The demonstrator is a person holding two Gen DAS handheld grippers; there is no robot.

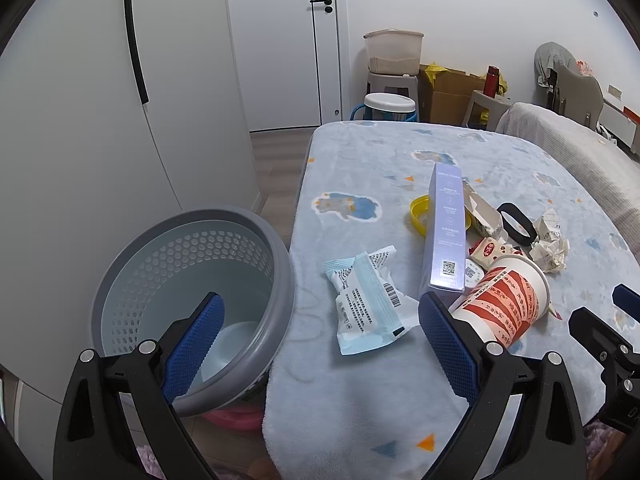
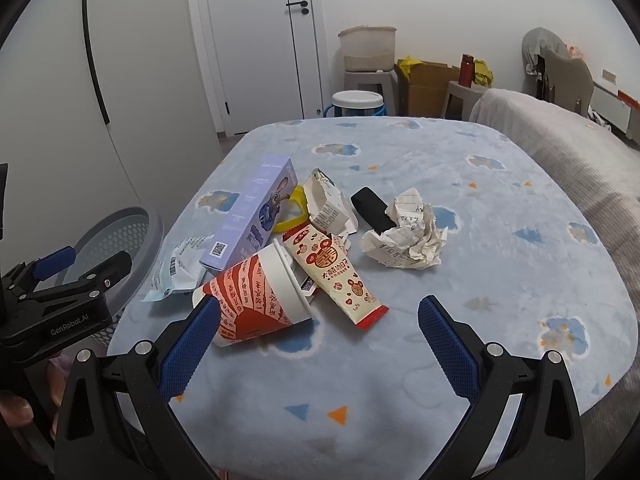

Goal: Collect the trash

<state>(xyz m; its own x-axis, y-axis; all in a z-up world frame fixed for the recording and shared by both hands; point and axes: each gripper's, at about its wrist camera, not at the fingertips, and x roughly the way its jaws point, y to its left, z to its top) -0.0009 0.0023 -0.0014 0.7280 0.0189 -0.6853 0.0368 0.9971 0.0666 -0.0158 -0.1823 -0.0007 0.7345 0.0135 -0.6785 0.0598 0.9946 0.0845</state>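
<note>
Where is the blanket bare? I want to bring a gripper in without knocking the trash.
Bare: the near edge in front of the cup, and the whole right side beyond the crumpled paper. Crowded: cup, box and wrappers overlap toward the bin.

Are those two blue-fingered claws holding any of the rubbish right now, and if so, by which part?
No, nothing is held. The left gripper and right gripper are both open and empty. The red and white paper cup lies by the right gripper's finger, ungrasped.
</note>
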